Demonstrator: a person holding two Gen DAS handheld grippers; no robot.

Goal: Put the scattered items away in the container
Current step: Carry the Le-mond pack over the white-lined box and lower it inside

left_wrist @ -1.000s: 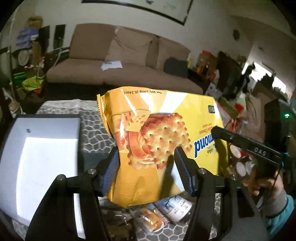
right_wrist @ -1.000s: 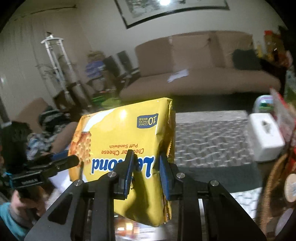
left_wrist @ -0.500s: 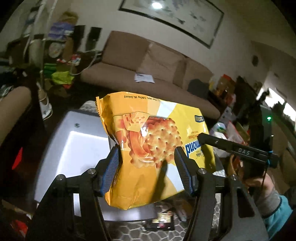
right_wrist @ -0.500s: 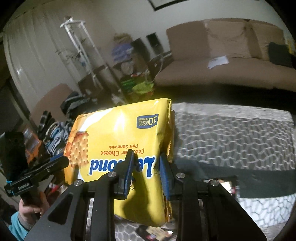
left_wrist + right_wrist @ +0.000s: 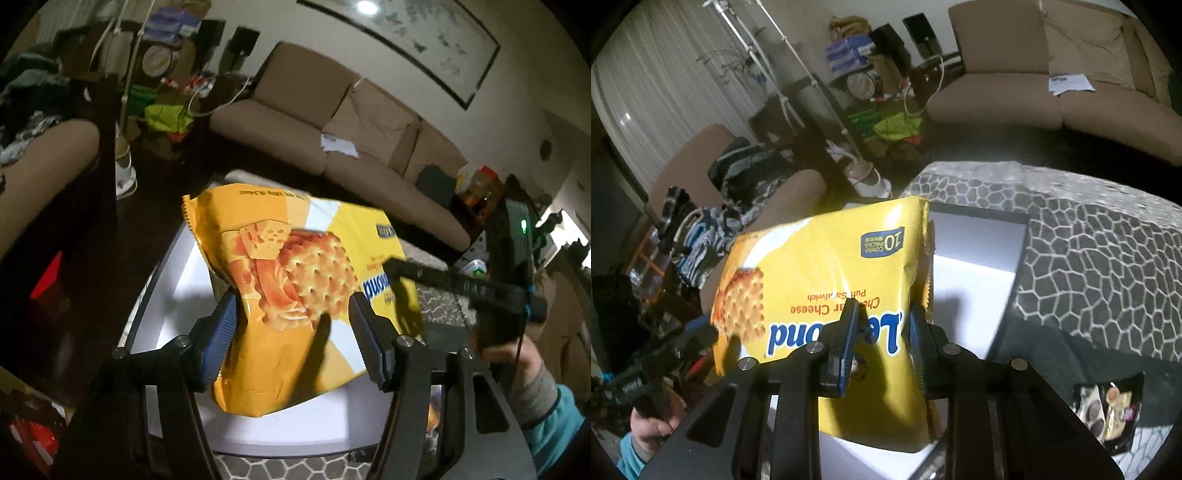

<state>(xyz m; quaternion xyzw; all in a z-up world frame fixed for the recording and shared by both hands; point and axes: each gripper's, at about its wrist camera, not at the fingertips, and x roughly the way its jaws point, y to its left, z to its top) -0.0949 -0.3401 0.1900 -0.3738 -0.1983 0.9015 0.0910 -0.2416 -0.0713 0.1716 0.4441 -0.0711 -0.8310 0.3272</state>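
Gripping cracker bag (image 5: 295,295) with both tongs | over white bin (image 5: 979,258) | right-only: snack packet (image 5: 1108,410), seemingly

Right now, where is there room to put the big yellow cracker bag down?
The white bin under the cracker bag looks bare inside. The patterned cloth beyond its dark rim is bare too. It is busier near the small snack packet.

A lived-in home sitting room: a brown sofa (image 5: 332,122), a framed picture (image 5: 417,44) above it, heaped clothes (image 5: 738,177) (rather cluttered).
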